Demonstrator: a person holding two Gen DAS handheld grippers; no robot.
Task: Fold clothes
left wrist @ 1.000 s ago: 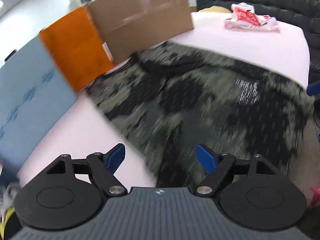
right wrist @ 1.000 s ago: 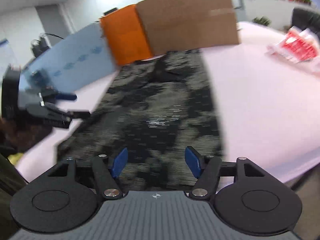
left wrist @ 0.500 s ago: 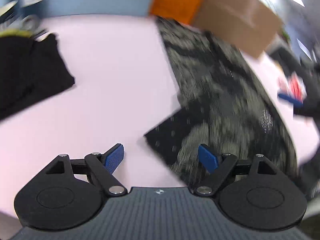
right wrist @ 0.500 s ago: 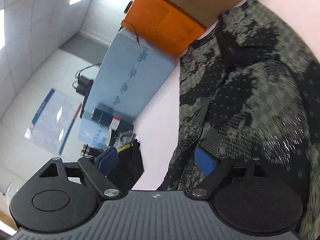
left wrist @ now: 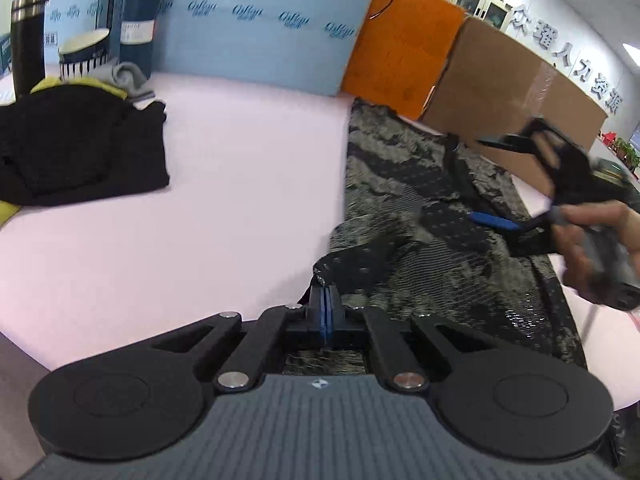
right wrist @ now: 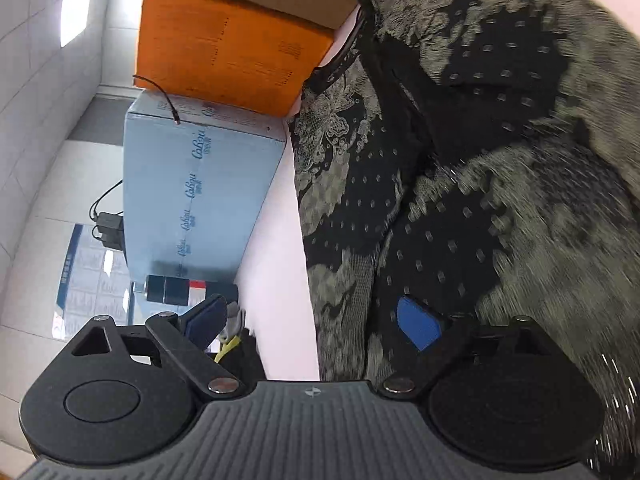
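A black and olive patterned garment (left wrist: 424,216) lies spread on the pink table (left wrist: 224,208); it also fills the right wrist view (right wrist: 460,184). My left gripper (left wrist: 325,296) is shut on the garment's near left edge, and a fold of cloth bunches over the fingertips. My right gripper (right wrist: 316,320) is open and tilted, one blue pad (right wrist: 418,322) resting on the cloth, the other off the garment's edge. In the left wrist view the right gripper (left wrist: 516,184) hovers over the garment's right side.
A blue box (left wrist: 256,32), an orange box (left wrist: 400,64) and a brown cardboard box (left wrist: 516,92) line the table's far edge. A pile of black clothes (left wrist: 72,144) lies at the left, with flasks (left wrist: 26,40) and a cup (left wrist: 82,54) behind it.
My left gripper has closed on the garment's left edge. My right gripper stays open and has come lower onto the cloth, rolled on its side.
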